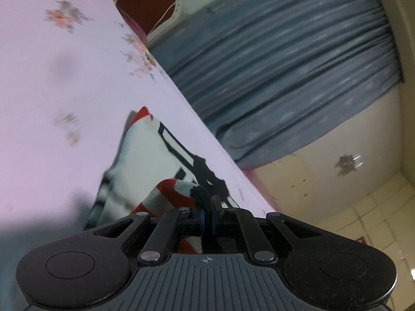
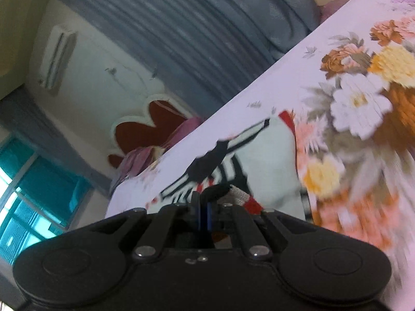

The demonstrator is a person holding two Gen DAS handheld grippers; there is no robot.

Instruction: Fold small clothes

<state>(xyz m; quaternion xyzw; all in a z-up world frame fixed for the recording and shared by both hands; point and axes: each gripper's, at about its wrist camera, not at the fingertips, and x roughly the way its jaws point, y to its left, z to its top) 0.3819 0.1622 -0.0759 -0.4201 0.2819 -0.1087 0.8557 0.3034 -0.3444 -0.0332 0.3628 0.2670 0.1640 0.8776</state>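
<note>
A small white garment with black lettering and red-and-white knitted trim lies partly lifted off the floral bed sheet. My left gripper is shut on its striped black-and-red edge, which bunches right at the pads. In the right wrist view the same garment stretches away over the sheet. My right gripper is shut on a black-and-striped edge of it. Both views are tilted and blurred by motion.
Blue-grey curtains hang behind the bed. A red heart-shaped headboard and a pink pillow sit at one end. A wall air conditioner and a window show in the right wrist view.
</note>
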